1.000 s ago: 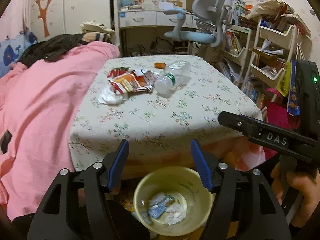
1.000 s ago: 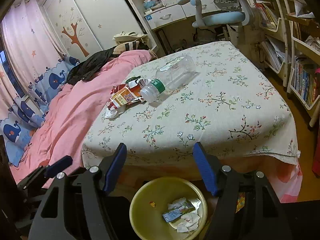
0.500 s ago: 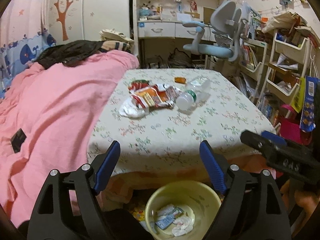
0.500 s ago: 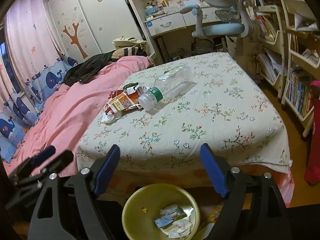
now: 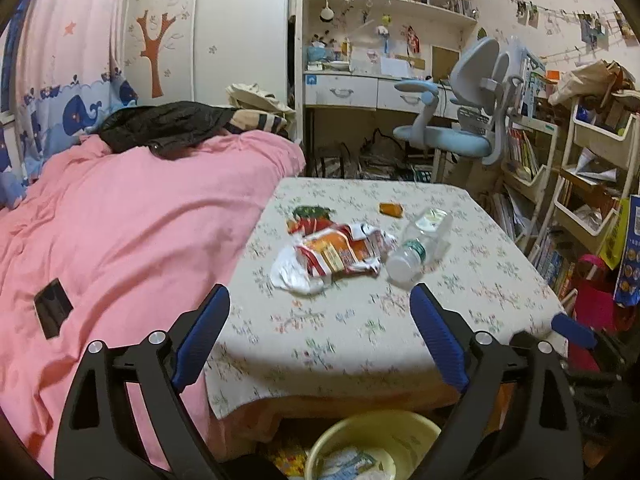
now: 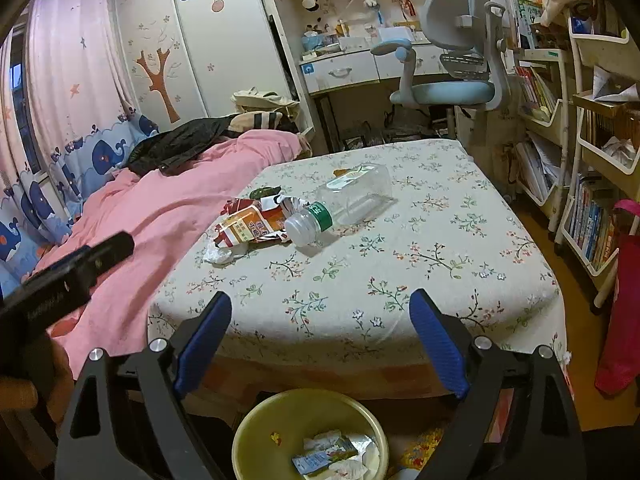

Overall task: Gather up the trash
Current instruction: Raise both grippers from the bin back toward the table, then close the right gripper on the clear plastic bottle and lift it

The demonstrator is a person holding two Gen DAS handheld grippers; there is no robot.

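Trash on the flowered table, both grippers opening with nothing between their pads.

Trash: a crumpled orange-and-red snack wrapper [image 6: 256, 226], a white tissue wad [image 6: 218, 255], a clear plastic bottle [image 6: 344, 202] lying on its side with a green neck band, and a small orange piece [image 5: 391, 209] sit together toward the table's [image 6: 440, 280] far left. Below the near edge a yellow bin [image 6: 256, 432] holds wrappers. The left gripper [image 5: 320, 332] and right gripper [image 6: 320, 336] hang spread wide, jaws opening. A pink blanket [image 5: 120, 220] lies left; a blue desk chair [image 6: 448, 88] and bookshelves [image 6: 560, 128] stand behind.
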